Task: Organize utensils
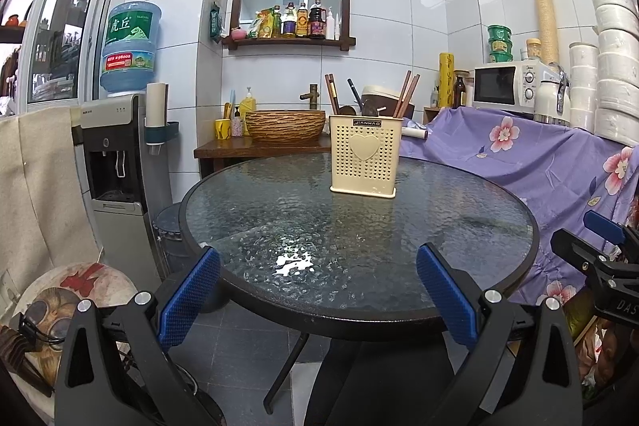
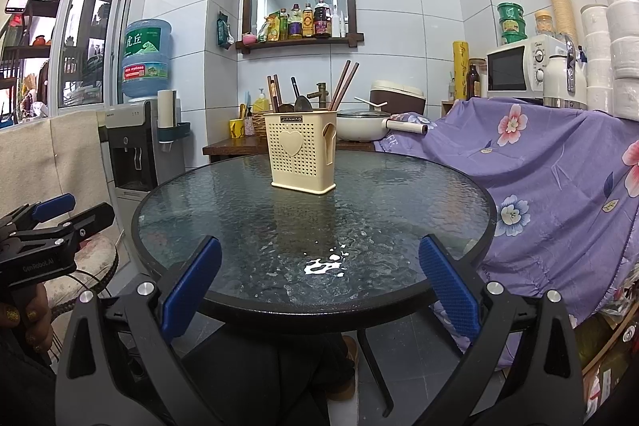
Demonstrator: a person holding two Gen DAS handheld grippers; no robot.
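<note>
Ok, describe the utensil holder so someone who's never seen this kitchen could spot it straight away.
Find the round glass table in the middle of the room; the cream utensil holder is the only thing standing on it, toward the far side. It is a perforated plastic box with a raised heart on its front, and brown chopsticks and dark spoon handles stick out of the top.

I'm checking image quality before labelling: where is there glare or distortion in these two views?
Left wrist view: a white glare patch on the glass table, between the open left gripper fingers; wall tiles bow from fisheye. Right wrist view: similar glare near the table's front; the utensil holder stays sharp; corners are vignetted black.
</note>
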